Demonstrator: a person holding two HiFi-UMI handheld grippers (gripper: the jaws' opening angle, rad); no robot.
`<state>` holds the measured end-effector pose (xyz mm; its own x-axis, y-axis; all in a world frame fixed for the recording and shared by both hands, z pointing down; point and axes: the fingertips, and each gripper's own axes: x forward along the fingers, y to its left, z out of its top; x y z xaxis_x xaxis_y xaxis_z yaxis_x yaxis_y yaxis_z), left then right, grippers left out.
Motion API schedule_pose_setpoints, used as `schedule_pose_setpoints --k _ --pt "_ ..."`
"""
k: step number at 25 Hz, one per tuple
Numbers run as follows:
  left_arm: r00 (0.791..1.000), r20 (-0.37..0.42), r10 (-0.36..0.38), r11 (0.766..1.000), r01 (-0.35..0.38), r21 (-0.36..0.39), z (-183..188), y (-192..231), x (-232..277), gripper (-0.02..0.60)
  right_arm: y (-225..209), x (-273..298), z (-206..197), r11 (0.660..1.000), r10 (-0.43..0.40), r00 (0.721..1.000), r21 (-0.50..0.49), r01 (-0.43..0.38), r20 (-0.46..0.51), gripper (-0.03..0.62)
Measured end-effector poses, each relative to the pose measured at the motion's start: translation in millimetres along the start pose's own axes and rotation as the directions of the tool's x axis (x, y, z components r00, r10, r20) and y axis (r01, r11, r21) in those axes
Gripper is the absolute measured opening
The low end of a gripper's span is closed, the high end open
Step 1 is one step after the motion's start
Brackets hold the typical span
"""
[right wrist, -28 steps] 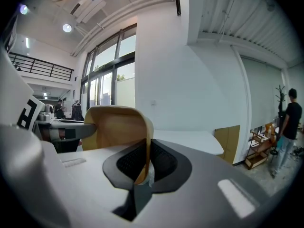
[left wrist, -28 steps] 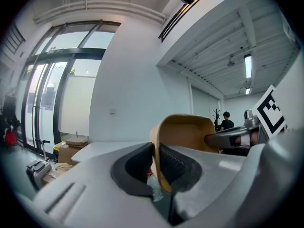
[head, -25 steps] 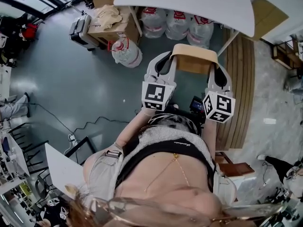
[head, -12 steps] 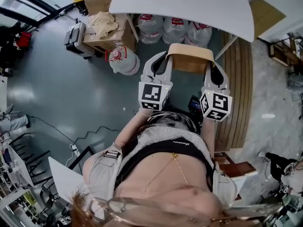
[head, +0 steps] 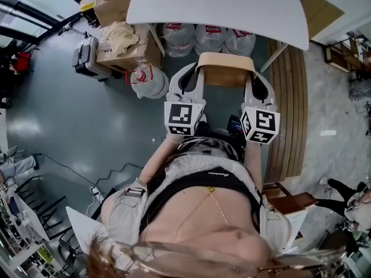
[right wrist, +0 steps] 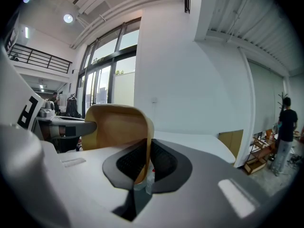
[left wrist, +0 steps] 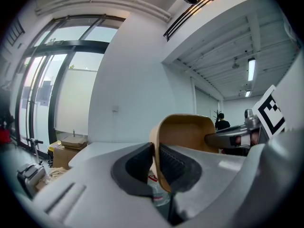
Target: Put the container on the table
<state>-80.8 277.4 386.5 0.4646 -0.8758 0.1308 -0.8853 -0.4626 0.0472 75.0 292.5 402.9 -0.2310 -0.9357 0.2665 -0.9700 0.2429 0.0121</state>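
Observation:
In the head view a tan, box-shaped container [head: 226, 73] hangs in the air between both grippers, just short of the near edge of the white table [head: 220, 4]. My left gripper [head: 194, 79] is shut on its left wall and my right gripper [head: 255, 81] is shut on its right wall. The left gripper view has the thin tan wall [left wrist: 185, 132] pinched between the ribbed pads at my left gripper [left wrist: 156, 161], with the table [left wrist: 90, 152] behind it. The right gripper view has the opposite wall [right wrist: 116, 127] clamped in my right gripper [right wrist: 146, 158], the table [right wrist: 204, 144] beyond.
Several water jugs [head: 203, 36] stand under the table and one more [head: 149, 80] on the floor to the left. Cardboard boxes [head: 119, 45] and a grey case [head: 84, 54] lie further left. A wooden slatted platform [head: 290, 97] runs along the right. A person [right wrist: 285, 127] stands far off.
Both grippers, with the container between them, have moved forward toward the table's near edge. Their hold on the two walls is unchanged.

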Motion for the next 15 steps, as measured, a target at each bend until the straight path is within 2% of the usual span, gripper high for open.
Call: schedule_pose_setpoints --k 15 --pt "0.999 -0.054 -0.008 0.999 0.006 -0.034 -9 27 7 0.023 17 24 -4 1.0 0.011 0.999 0.01 -0.011 -0.042 0.044"
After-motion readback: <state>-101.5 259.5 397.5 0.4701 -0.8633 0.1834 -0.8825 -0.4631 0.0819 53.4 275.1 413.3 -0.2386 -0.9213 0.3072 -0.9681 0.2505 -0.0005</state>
